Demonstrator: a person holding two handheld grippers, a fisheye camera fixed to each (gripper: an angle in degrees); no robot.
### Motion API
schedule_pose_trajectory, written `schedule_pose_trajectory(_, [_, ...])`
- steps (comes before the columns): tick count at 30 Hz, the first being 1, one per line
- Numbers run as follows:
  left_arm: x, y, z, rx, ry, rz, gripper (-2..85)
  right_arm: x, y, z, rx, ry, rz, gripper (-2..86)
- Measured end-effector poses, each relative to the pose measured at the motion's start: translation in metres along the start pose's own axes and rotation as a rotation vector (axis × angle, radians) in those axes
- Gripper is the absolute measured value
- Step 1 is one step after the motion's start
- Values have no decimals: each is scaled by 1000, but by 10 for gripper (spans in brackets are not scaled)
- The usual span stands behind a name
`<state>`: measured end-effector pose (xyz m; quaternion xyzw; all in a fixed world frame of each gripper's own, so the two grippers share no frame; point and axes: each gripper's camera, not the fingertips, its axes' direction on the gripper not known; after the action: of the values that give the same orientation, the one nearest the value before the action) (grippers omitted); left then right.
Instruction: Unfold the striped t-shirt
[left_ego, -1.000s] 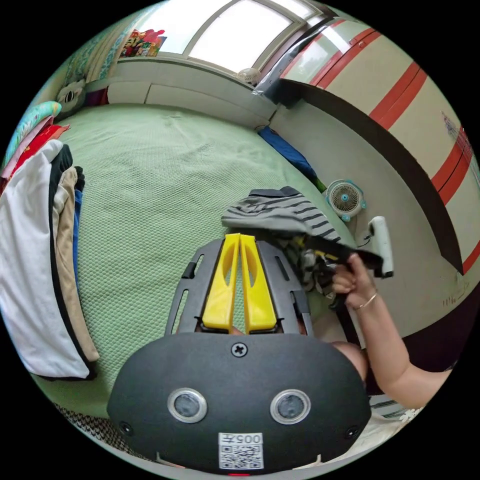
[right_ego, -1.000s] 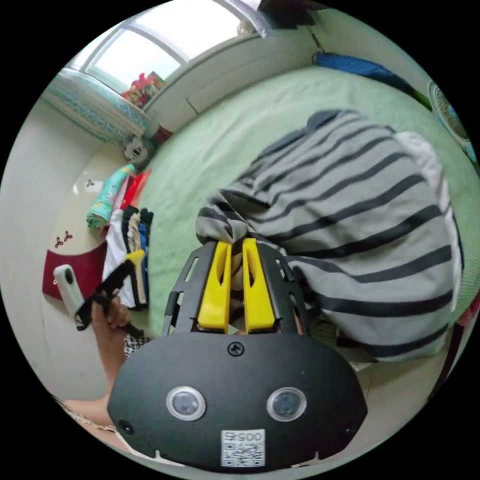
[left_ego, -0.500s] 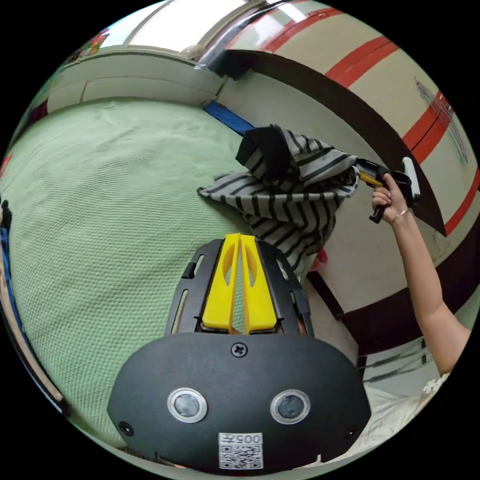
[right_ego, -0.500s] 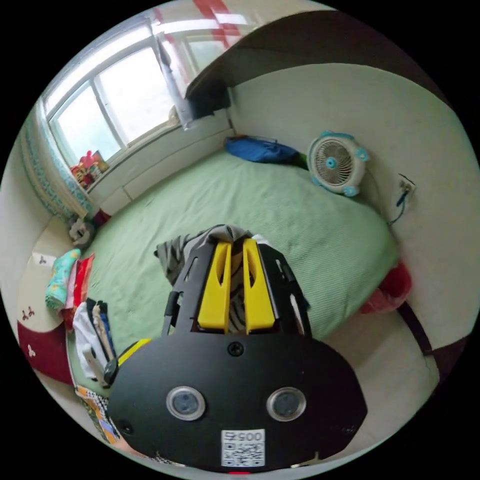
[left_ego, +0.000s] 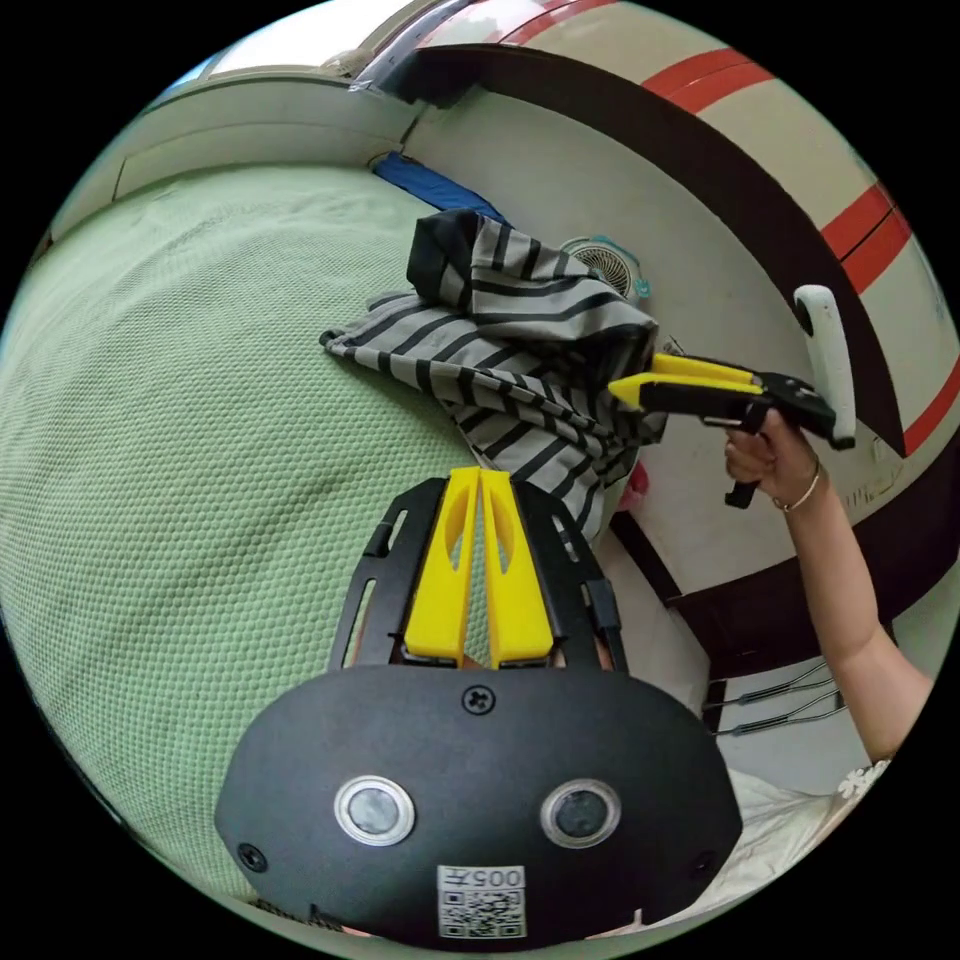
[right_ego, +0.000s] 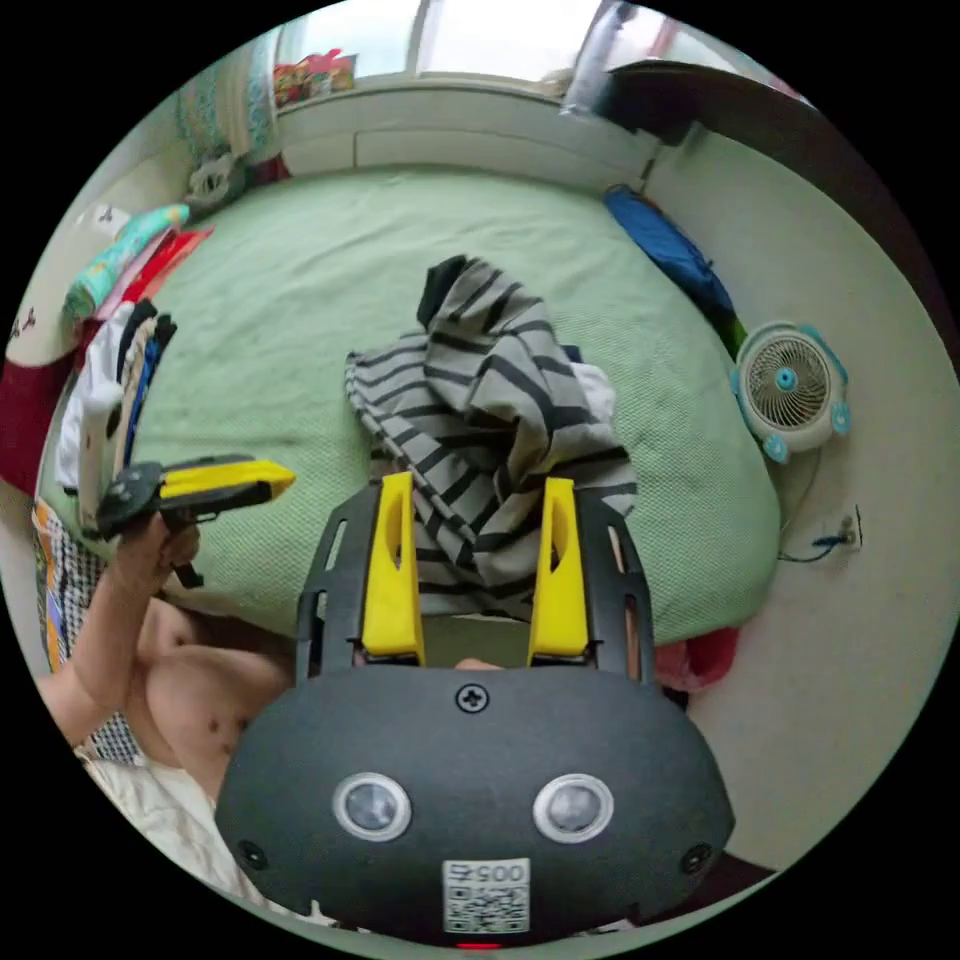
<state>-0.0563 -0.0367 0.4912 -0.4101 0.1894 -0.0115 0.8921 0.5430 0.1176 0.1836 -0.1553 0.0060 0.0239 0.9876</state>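
Note:
The grey t-shirt with dark stripes lies crumpled near the edge of the green bed, and part of it hangs over the side. My right gripper is open, its yellow jaws standing wide apart on either side of the hanging cloth. In the left gripper view the same t-shirt is heaped at the bed's edge, and the right gripper, held by a hand, has its tip against the cloth. My left gripper is shut on nothing over the bed. The right gripper view has this left gripper at the left.
A small fan stands on the floor by the wall, with a blue bundle at the bed's far corner. A stack of folded clothes lies along the bed's left side. Something red sits below the bed edge.
The right gripper lifted the striped t-shirt off the bed, then opened and let it go; the shirt now lies heaped at the bed's edge. The left gripper stayed shut.

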Motion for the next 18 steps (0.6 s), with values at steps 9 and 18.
schedule_pose_trajectory(9, [5, 4, -1, -5, 33, 17, -6, -47, -33, 49, -85, 156, -89, 122])
schedule_pose_trajectory(18, [18, 8, 0, -29, 30, 74, -6, -26, -36, 23, -7, 114, 35, 6])
